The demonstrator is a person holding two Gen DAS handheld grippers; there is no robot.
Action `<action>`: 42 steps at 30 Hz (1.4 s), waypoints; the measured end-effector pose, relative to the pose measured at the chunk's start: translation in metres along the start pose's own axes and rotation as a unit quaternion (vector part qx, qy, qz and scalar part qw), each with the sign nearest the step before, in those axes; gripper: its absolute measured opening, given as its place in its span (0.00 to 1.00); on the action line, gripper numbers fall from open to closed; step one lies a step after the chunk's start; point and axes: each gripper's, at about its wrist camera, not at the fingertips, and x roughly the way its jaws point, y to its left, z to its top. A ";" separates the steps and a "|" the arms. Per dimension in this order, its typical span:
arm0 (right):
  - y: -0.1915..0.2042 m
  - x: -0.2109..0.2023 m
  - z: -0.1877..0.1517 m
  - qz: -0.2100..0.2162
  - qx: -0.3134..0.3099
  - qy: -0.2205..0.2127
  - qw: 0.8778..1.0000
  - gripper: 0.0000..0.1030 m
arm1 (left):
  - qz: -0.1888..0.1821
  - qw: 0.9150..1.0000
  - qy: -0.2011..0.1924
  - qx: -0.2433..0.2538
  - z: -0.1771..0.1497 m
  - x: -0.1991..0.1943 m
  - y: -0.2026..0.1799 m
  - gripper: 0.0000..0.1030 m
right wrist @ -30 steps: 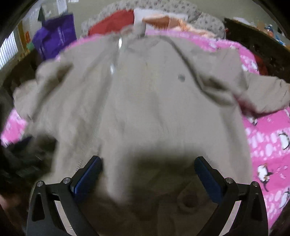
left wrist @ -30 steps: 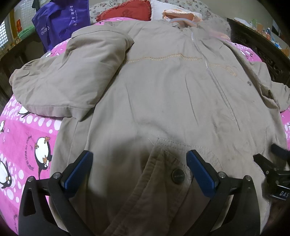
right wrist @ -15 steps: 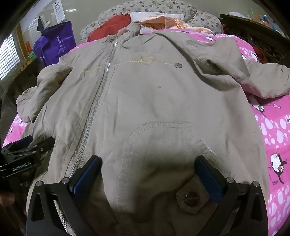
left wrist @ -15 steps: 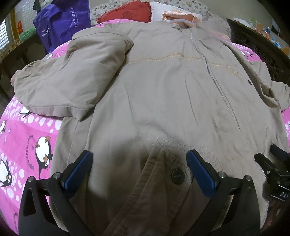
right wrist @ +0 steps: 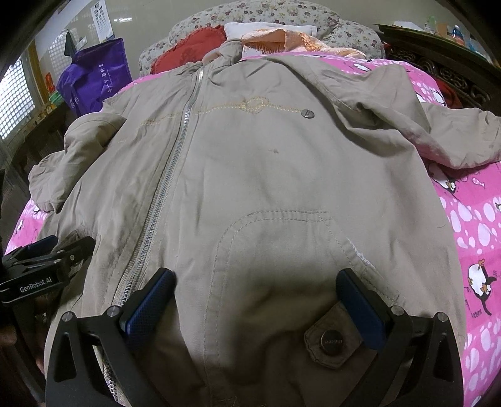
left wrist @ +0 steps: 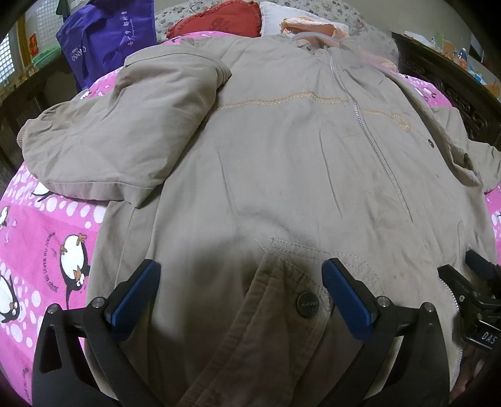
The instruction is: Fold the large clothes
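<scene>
While the beige zip-up jacket (left wrist: 281, 150) lies spread front-up on the pink penguin bedsheet (left wrist: 47, 238), the left tool (left wrist: 241, 291) and right tool (right wrist: 256, 297) hover over its hem pockets, jaws wide apart, gripping nothing.

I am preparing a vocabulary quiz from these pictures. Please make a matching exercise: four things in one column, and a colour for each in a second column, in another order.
Things:
1. jacket
2. bedsheet with penguins
3. shopping bag
4. heart-shaped cushion

Colours:
a. red
b. beige
c. pink
d. purple

Pairs: 1-b, 2-c, 3-d, 4-a
</scene>
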 end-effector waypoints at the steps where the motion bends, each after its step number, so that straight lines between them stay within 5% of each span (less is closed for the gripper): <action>1: 0.000 0.000 0.000 0.000 0.000 0.000 1.000 0.99 | 0.001 1.000 0.000 0.000 0.000 0.000 -0.001 1.00; 12: -0.001 0.000 -0.002 -0.002 0.000 -0.006 1.000 0.99 | -0.018 0.999 -0.020 -0.017 0.010 -0.029 0.017 1.00; 20: -0.001 0.000 -0.002 -0.003 -0.001 -0.005 1.000 0.99 | -0.013 0.991 -0.091 -0.095 0.080 -0.080 0.169 1.00; 26: 0.006 -0.012 0.012 -0.020 -0.011 0.010 1.000 0.99 | -0.009 0.983 -0.037 -0.180 0.064 -0.030 0.269 1.00; 30: 0.012 -0.003 0.009 -0.030 -0.037 0.009 0.999 1.00 | -0.039 0.980 -0.021 -0.196 0.062 0.007 0.283 1.00; 33: 0.003 0.002 0.002 -0.005 -0.009 0.000 1.000 0.99 | -0.096 0.969 -0.030 -0.226 0.066 0.028 0.293 1.00; 38: 0.003 0.003 0.002 -0.001 -0.007 -0.005 1.000 0.99 | -0.163 0.928 -0.078 -0.327 0.072 0.039 0.321 1.00; 42: 0.003 0.002 -0.001 -0.003 -0.006 -0.009 1.000 0.99 | -0.199 0.913 -0.114 -0.337 0.079 0.027 0.323 0.90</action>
